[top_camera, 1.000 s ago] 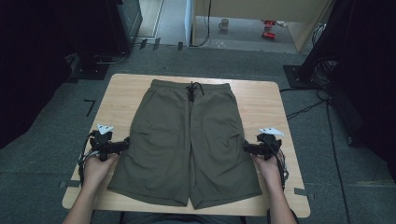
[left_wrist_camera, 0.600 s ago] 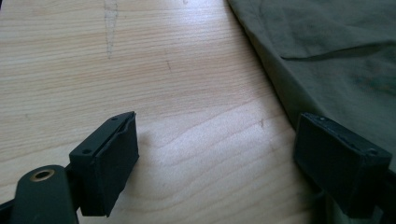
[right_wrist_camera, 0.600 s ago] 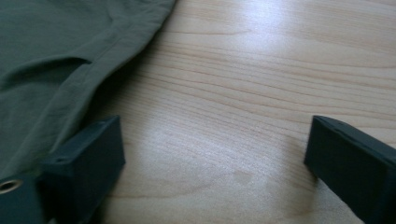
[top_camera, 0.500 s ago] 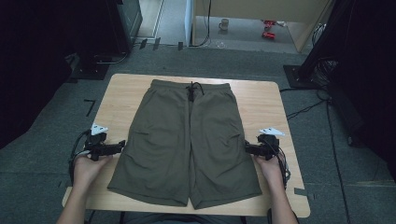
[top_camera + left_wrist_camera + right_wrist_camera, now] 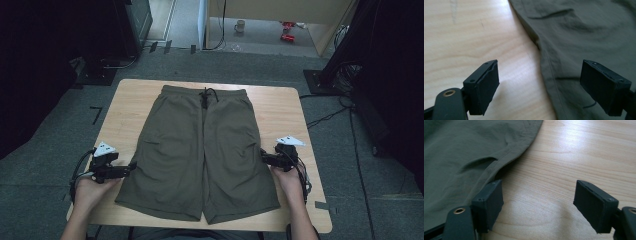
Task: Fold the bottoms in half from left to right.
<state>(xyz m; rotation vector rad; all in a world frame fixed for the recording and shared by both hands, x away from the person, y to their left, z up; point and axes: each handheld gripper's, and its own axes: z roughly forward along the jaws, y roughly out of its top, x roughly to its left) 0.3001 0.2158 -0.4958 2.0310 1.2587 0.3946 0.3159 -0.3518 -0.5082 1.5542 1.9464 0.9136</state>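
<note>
While the olive shorts (image 5: 202,150) lie flat on the wooden table (image 5: 130,100), waistband at the far side and 2 legs toward the person, both grippers sit at the outer side seams. Left gripper (image 5: 131,168): jaws spread, grasping nothing, the seam edge lying under the gap between them in the left gripper view. Right gripper (image 5: 263,157): jaws have just been closing but are released, bare wood between them, 1 jaw just beside the hem edge.

free: bare table (image 5: 130,107) strips both sides | obstacle: shorts (image 5: 202,150) mid-table
</note>
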